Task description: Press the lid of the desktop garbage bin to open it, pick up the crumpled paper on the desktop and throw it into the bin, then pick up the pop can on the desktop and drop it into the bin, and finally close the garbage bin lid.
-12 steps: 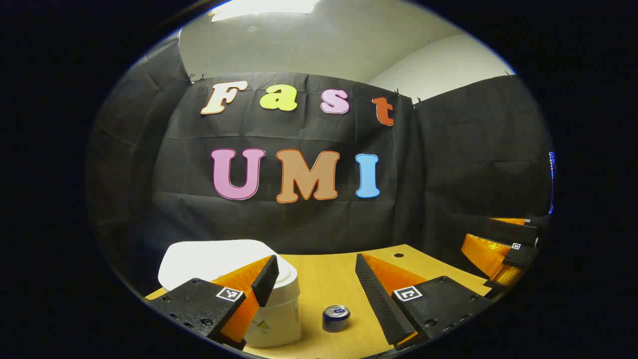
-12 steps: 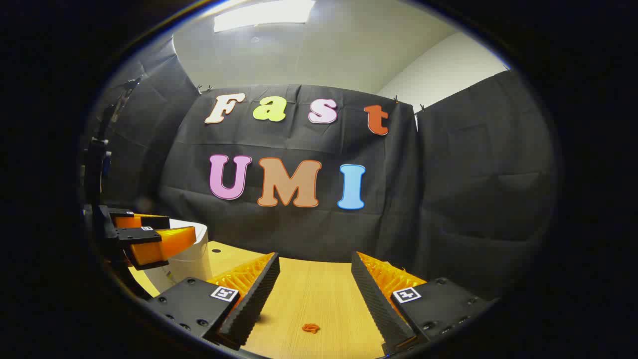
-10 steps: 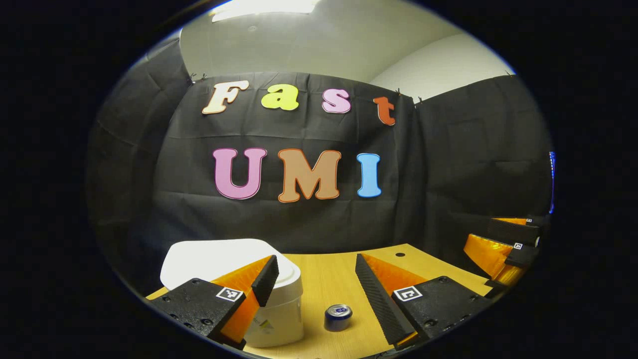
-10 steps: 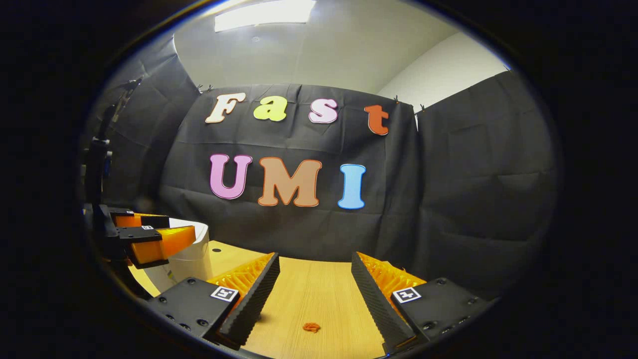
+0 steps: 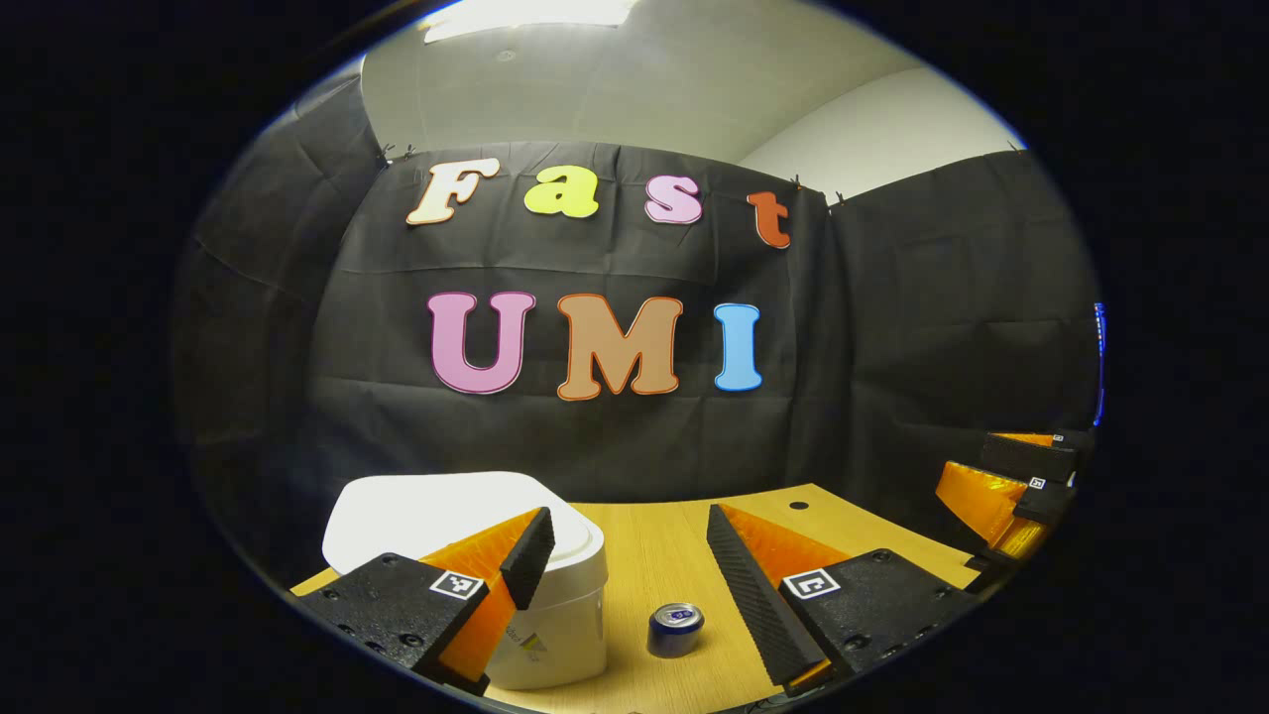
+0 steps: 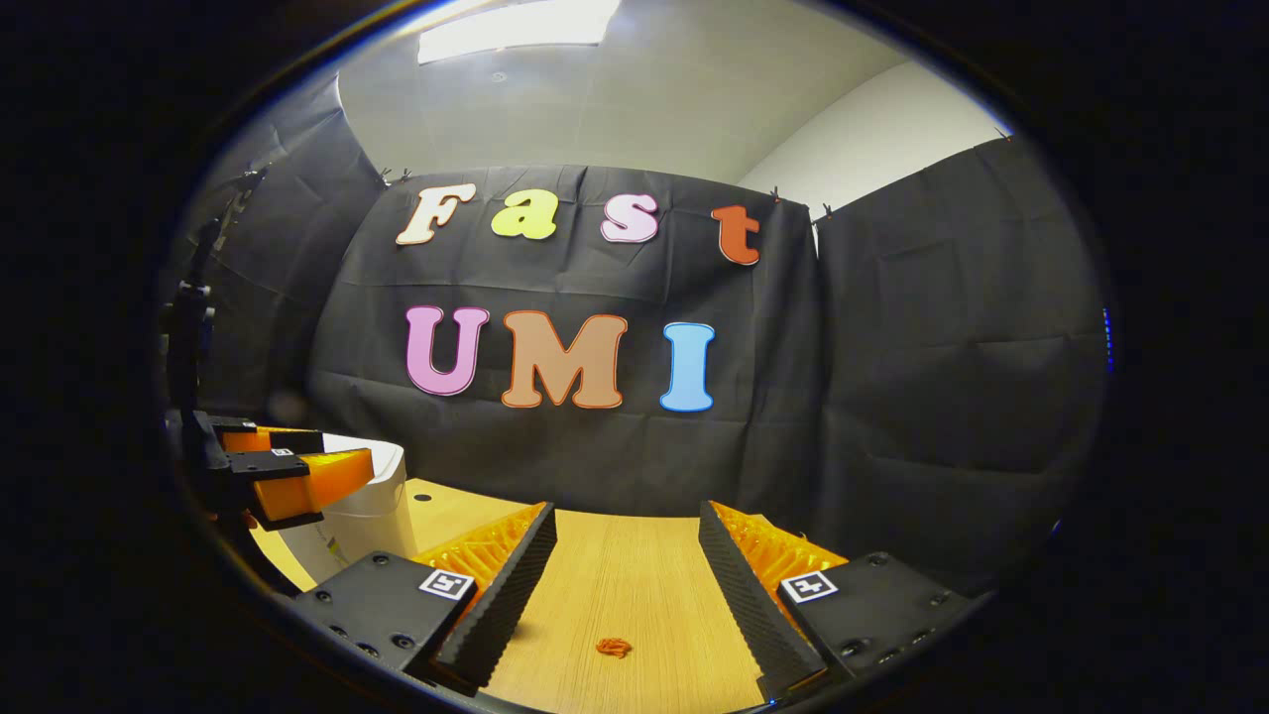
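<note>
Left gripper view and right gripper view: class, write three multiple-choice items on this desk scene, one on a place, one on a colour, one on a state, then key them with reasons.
1. Where does the pop can stand?
A. on the desk, right of the bin
B. inside the bin
C. on the lid

2. What colour is the garbage bin?
A. red
B. white
C. green

3. How is the left gripper?
A. shut on the can
B. shut on the lid
C. open, holding nothing

Key: 1 A, it stands upright on the bare wooden desk; 2 B, wall and lid are white; 3 C, a wide gap shows between its fingers.
</note>
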`<action>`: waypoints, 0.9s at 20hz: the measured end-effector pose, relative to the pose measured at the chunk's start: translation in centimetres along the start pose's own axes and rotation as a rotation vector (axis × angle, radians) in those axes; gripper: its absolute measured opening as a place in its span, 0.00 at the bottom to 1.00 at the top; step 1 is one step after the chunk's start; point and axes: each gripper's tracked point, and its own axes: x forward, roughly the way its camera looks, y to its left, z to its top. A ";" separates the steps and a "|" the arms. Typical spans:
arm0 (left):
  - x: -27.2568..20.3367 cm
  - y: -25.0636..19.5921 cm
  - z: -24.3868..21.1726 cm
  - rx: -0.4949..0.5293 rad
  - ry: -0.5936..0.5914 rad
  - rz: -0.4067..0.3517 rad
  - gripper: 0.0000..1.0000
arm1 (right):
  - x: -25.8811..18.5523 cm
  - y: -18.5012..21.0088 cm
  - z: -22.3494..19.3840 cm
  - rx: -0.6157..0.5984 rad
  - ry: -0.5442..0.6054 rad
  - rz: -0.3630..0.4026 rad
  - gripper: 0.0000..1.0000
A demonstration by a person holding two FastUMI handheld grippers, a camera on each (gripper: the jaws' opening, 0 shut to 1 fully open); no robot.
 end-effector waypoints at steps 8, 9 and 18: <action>0.0 -1.1 0.6 -0.010 -0.015 -0.015 0.93 | 0.4 -0.8 0.5 0.002 -0.013 0.003 1.00; 0.1 -1.0 0.7 -0.009 -0.017 -0.015 0.93 | 0.5 -0.7 0.6 0.004 -0.016 0.006 1.00; 0.2 -0.7 0.6 0.007 -0.009 -0.004 0.94 | 1.0 -0.4 0.6 0.003 -0.019 0.015 1.00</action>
